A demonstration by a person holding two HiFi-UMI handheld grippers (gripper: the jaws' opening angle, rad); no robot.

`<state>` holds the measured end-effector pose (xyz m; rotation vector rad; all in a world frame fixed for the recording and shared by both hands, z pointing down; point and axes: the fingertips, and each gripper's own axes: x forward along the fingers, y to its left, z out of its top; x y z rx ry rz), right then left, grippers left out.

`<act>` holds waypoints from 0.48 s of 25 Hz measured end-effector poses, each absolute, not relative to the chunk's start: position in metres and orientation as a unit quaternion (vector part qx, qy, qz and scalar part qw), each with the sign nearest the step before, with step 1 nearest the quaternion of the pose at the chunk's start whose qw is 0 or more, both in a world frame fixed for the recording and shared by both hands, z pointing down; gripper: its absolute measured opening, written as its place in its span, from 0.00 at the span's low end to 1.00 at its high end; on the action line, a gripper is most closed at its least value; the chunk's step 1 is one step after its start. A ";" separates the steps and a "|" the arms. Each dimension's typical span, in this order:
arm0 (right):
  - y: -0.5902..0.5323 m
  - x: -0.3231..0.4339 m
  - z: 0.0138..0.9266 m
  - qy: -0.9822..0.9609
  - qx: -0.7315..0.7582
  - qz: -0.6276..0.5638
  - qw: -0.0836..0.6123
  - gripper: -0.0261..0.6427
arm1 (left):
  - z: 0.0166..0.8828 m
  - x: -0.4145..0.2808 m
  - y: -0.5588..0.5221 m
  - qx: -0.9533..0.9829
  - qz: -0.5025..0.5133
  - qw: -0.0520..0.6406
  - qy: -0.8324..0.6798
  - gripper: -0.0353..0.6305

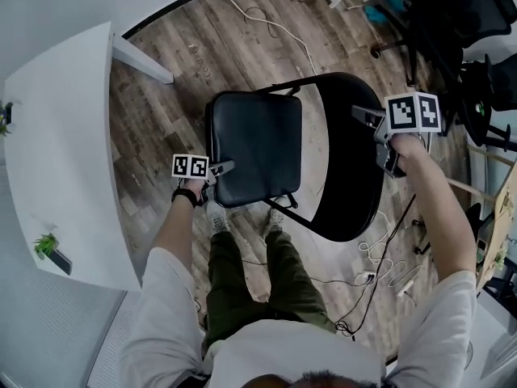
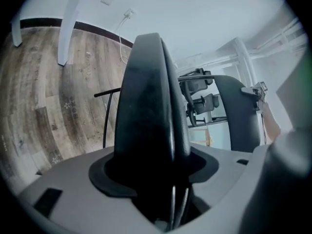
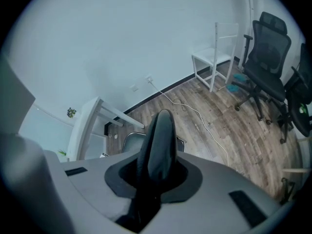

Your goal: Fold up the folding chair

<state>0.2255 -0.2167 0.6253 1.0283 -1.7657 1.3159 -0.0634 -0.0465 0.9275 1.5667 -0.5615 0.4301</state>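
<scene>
While gripped, folding chair (image 1: 254, 148) facing left

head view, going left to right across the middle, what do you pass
table → left gripper → seat → backrest → right gripper → office chair

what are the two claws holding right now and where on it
The left claw grips the folding chair's seat at its front edge; the right claw grips the backrest at its rim.
</scene>
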 end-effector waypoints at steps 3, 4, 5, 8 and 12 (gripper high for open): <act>-0.217 0.232 0.616 -0.679 0.398 0.507 0.352 0.14 | 0.910 -0.047 -0.047 0.687 0.205 0.647 -0.261 0.48; -0.217 0.233 0.613 -0.678 0.399 0.507 0.353 0.14 | 0.904 -0.041 -0.048 0.685 0.210 0.645 -0.265 0.47; -0.217 0.235 0.611 -0.676 0.400 0.507 0.355 0.14 | 0.899 -0.036 -0.048 0.685 0.214 0.643 -0.268 0.47; -0.215 0.237 0.602 -0.672 0.404 0.505 0.361 0.14 | 0.882 -0.019 -0.045 0.679 0.227 0.640 -0.279 0.46; -0.216 0.242 0.591 -0.668 0.408 0.501 0.368 0.14 | 0.860 0.008 -0.046 0.675 0.241 0.634 -0.292 0.45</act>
